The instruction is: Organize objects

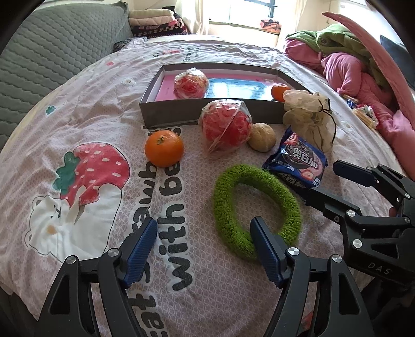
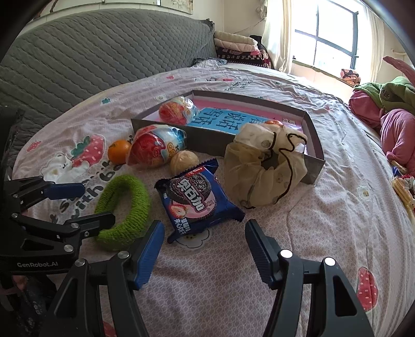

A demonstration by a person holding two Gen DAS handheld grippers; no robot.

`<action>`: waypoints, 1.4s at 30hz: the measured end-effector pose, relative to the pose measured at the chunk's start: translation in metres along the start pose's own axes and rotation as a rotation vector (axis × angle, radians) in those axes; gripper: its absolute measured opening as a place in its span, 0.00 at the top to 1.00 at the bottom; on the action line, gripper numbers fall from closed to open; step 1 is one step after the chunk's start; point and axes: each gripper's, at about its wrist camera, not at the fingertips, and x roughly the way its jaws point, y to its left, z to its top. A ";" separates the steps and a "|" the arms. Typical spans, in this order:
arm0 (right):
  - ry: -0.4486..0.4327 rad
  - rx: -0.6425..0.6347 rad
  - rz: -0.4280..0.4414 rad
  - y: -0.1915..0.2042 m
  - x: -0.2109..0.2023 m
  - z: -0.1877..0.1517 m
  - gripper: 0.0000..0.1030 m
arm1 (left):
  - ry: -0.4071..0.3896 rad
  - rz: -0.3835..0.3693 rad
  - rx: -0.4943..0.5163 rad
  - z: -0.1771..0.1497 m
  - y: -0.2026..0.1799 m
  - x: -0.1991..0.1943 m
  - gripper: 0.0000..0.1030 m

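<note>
A shallow grey box [image 1: 166, 114] [image 2: 207, 142] with a pink and blue floor holds a wrapped red ball [image 1: 190, 83] and a tangerine [image 1: 278, 92]. In front of it lie a tangerine [image 1: 164, 148] [image 2: 118, 151], a second wrapped red ball [image 1: 225, 124] [image 2: 153, 149], a walnut [image 1: 262, 137] [image 2: 183, 162], a blue cookie pack [image 1: 298, 160] [image 2: 197, 202], a beige mesh scrunchie [image 1: 310, 116] [image 2: 264, 168] and a green knitted ring [image 1: 256, 215] [image 2: 124, 207]. My left gripper [image 1: 205, 228] [image 2: 88, 204] is open, empty, over the ring's near edge. My right gripper [image 2: 205, 230] [image 1: 326, 186] is open, empty, just short of the cookie pack.
Everything lies on a bed with a pink strawberry-print cover [image 1: 90, 181]. A grey quilted headboard [image 2: 90, 51] stands at the back left. Pink and green clothes [image 1: 350, 67] are piled at the right. Folded blankets [image 1: 155, 23] sit by the window.
</note>
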 end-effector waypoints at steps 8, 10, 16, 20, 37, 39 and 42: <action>0.019 0.002 0.006 -0.001 0.012 0.004 0.38 | -0.010 -0.002 0.008 0.002 0.000 0.006 0.26; 0.019 -0.008 -0.002 0.000 0.014 0.004 0.38 | -0.012 -0.005 0.006 0.002 0.001 0.007 0.26; 0.018 -0.021 -0.002 0.001 0.020 0.008 0.35 | -0.015 -0.006 0.007 0.003 0.002 0.009 0.26; 0.021 -0.035 0.002 0.004 0.025 0.011 0.33 | -0.018 -0.002 0.008 0.004 0.002 0.009 0.26; 0.006 -0.054 0.009 0.006 0.036 0.019 0.31 | -0.016 0.001 0.001 0.013 0.007 0.021 0.24; 0.006 -0.058 0.015 0.006 0.036 0.020 0.32 | -0.016 -0.001 0.003 0.013 0.009 0.021 0.24; 0.006 -0.061 0.034 0.007 0.034 0.020 0.34 | -0.014 -0.008 0.007 0.012 0.012 0.020 0.24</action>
